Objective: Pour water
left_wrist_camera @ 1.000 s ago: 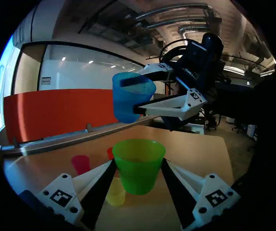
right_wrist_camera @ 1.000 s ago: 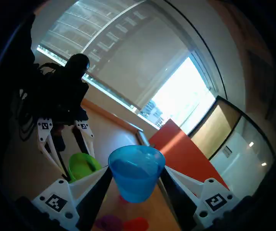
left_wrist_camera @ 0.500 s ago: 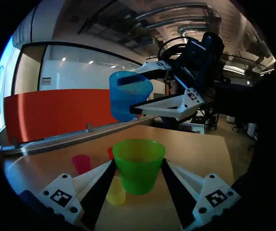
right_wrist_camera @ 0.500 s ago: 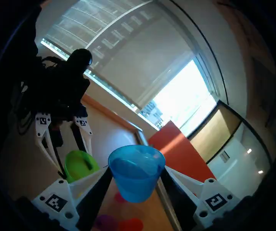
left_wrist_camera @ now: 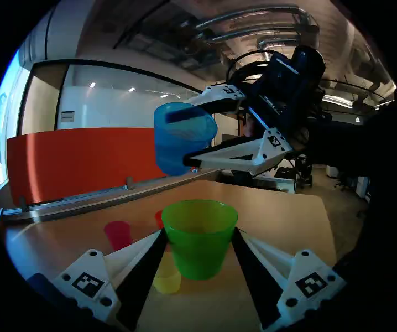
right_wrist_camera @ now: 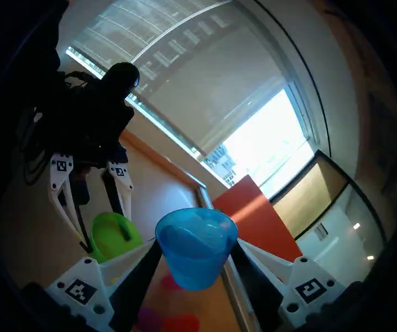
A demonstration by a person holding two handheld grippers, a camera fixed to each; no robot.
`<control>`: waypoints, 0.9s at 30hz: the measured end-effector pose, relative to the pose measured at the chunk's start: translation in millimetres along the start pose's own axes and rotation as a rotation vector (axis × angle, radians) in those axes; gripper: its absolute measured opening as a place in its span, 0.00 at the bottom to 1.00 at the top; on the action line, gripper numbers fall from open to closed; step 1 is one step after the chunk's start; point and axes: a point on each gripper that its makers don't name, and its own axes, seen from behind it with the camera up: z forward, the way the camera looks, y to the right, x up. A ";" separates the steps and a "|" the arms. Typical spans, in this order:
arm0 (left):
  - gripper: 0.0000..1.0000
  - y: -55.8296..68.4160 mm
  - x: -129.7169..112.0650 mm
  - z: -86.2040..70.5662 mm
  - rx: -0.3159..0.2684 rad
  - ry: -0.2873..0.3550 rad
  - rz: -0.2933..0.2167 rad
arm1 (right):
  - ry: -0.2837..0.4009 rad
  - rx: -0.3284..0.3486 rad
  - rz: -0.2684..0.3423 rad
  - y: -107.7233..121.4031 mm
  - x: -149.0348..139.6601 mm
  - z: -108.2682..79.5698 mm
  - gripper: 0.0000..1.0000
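Water (right_wrist_camera: pixel 190 237) seems to lie in the blue cup (left_wrist_camera: pixel 183 138), clamped in the right tongs (right_wrist_camera: pixel 197 246), high at 11 o'clock of the green cup (left_wrist_camera: pixel 199 246), which the left tongs (left_wrist_camera: pixel 199 231) clamp over the surface (left_wrist_camera: pixel 287 216). Bring blue rim over green before tipping slowly, I'd judge.

White fingers (left_wrist_camera: pixel 278 264), black pads (left_wrist_camera: pixel 143 271), square markers (left_wrist_camera: pixel 86 284)
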 end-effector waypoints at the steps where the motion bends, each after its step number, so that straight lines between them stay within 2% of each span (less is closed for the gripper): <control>1: 0.83 -0.2 0.1 -0.2 0.001 0.001 0.000 | -0.001 0.000 -0.003 0.1 0.4 0.2 0.88; 27: 0.83 -4.5 0.1 1.2 0.009 0.001 0.006 | -0.010 0.001 -0.072 1.0 4.0 5.5 0.88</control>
